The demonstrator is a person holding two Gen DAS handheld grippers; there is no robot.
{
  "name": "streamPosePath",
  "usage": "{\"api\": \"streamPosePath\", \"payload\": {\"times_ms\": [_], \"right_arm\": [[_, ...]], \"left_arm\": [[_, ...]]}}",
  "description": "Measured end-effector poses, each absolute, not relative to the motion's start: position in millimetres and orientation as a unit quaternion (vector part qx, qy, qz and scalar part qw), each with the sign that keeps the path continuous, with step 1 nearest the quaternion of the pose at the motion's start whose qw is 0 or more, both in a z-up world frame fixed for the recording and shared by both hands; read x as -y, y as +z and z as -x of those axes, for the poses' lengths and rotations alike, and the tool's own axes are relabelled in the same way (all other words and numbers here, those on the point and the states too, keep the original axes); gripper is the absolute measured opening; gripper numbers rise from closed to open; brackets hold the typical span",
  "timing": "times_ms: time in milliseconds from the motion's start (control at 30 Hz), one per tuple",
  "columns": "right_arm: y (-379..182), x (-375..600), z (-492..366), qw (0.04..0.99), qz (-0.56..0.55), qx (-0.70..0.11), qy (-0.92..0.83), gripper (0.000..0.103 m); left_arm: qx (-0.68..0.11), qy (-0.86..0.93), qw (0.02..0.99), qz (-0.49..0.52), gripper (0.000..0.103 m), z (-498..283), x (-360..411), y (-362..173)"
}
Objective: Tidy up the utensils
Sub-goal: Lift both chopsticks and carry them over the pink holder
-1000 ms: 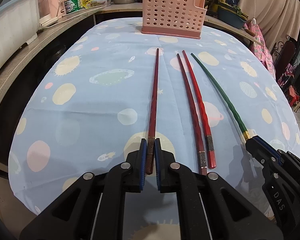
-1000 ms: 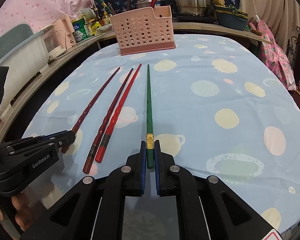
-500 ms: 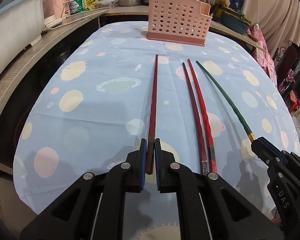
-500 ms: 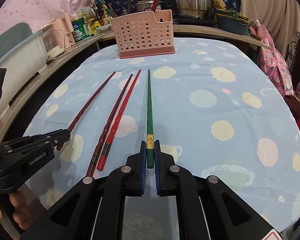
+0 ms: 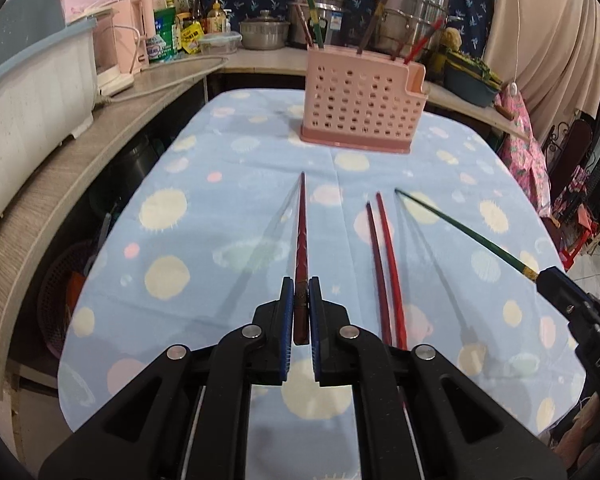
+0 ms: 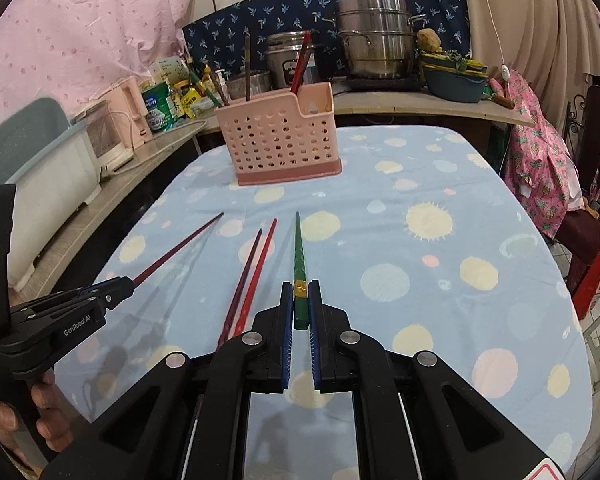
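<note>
Pink holder (image 6: pixel 278 142) holds several upright chopsticks (image 6: pixel 300 62).

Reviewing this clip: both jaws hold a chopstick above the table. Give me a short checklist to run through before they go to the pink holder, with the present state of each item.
1. Left gripper clamped on the dark red chopstick: ok.
2. Right gripper clamped on the green chopstick: ok.
3. Both held chopsticks off the tablecloth, shadows below them: ok.
4. Pink holder upright, top open: ok.
5. Free room inside the holder: cannot tell; several utensils already stand in it.
6. Two red chopsticks lying clear between the grippers: ok.
</note>
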State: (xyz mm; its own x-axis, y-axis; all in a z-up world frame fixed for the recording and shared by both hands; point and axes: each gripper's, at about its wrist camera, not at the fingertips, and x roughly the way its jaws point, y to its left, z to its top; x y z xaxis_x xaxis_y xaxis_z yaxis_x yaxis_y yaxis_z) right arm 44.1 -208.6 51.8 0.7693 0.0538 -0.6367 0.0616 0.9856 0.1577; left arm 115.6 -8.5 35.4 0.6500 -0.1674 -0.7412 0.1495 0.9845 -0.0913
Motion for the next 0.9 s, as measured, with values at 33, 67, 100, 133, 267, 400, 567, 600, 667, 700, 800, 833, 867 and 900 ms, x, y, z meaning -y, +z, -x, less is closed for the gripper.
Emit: {"api": "streamPosePath", "payload": {"times_ms": [33,67,100,133,267,400,567,600,667,700,800,833,867,900], "right_arm": [[58.9,211.1,-46.9,0.939,-0.087,-0.333,-0.002,0.007],[65.7,213.7,-50.0,0.941,-0.09,-0.326,-0.001,0.007],[72.1,216.2,-53.3,0.943,-0.093,-0.32,-0.001,0.007],[78.8,219.6,-57.2,0.944,-0.097,-0.314,0.0,0.007],[105.5,231.2,-74.8,0.95,-0.113,-0.291,0.009,0.007],[131.1,239.5,-96.5,0.955,-0.122,-0.271,0.017,0.007],[159.4,248.8,-125.7,0.959,-0.131,-0.25,0.028,0.007],[165.6,250.3,-132.0,0.96,-0.133,-0.246,0.03,0.007],[176.9,251.7,-143.3,0.962,-0.134,-0.236,0.032,0.007],[184.0,253.3,-150.2,0.963,-0.136,-0.229,0.034,0.007],[202.0,257.0,-166.4,0.967,-0.142,-0.209,0.04,0.007],[208.7,258.2,-172.6,0.968,-0.144,-0.202,0.041,0.007],[215.1,259.1,-178.3,0.969,-0.147,-0.194,0.043,0.007],[222.4,260.4,-185.0,0.971,-0.148,-0.184,0.045,0.007]], "left_arm": [[-0.406,-0.087,0.91,0.012,0.007,-118.9,9.0,40.2],[-0.401,-0.088,0.912,0.012,0.007,-122.1,8.8,46.2],[-0.395,-0.089,0.914,0.014,0.007,-126.3,8.9,53.7],[-0.391,-0.09,0.916,0.014,0.007,-129.4,8.9,59.3],[-0.37,-0.092,0.924,0.02,0.007,-147.4,9.6,86.5],[-0.357,-0.098,0.928,0.025,0.007,-169.9,12.9,110.7],[-0.339,-0.106,0.934,0.037,0.007,-197.1,16.4,139.2],[-0.334,-0.107,0.936,0.039,0.007,-203.8,17.8,146.4],[-0.326,-0.111,0.938,0.044,0.007,-215.6,19.8,159.3],[-0.322,-0.113,0.939,0.049,0.007,-223.2,20.5,167.3],[-0.307,-0.117,0.943,0.059,0.007,-238.7,21.6,186.9],[-0.299,-0.117,0.945,0.062,0.007,-244.9,22.5,195.7],[-0.291,-0.116,0.948,0.063,0.007,-250.0,22.9,203.4],[-0.282,-0.115,0.95,0.065,0.007,-255.3,23.0,211.4]]}}
